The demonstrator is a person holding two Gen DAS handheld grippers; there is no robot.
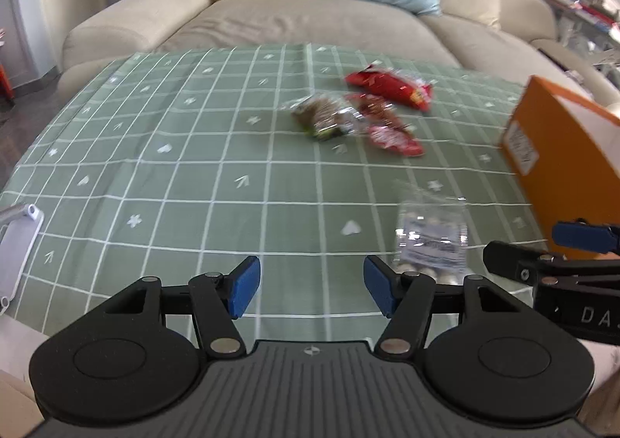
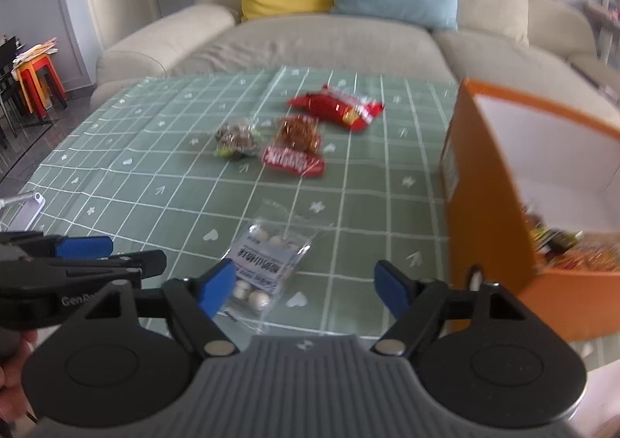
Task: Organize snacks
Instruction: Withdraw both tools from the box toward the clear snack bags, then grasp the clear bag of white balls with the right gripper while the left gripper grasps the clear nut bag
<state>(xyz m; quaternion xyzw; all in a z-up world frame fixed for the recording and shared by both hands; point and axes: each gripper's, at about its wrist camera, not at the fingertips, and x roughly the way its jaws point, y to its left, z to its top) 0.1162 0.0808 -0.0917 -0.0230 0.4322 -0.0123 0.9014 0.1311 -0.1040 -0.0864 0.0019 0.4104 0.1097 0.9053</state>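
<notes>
Orange cardboard frames the right of my view: the storage box point(image 2: 488, 213) stands open on the green checked cloth of the bench point(image 2: 128, 182), and through its open side I can make out a jumble of packets already stowed, too blurred for me to count.

5 snacks remain out on the cloth. Nearest my tongs lies a clear bag of white round candies point(image 2: 259, 271) with a blue-and-white label, flat and just ahead of my right tongs point(image 2: 304, 288); its near end is partly hidden behind the left blue pad of those tongs. Farther back sits a loose cluster: a clear packet of brown nuts or dried fruit point(image 2: 235, 139), a clear packet of reddish-brown pieces point(image 2: 299, 132), a small red wrapper with white lettering point(image 2: 293, 162) touching it, and a larger red bag point(image 2: 337, 106) beyond them.

Both tools are empty. My right tongs are spread wide above the bench edge, and my left tongs point(image 1: 312, 288) are likewise spread, hovering over bare cloth, with the candy bag point(image 1: 432, 236) just to their right. Neither touches a snack.

I judge the job partly done: some packets boxed, 5 left to move, with the candy bag the closest candidate. A white-framed device point(image 1: 17, 248) rests at the bench's left edge.
</notes>
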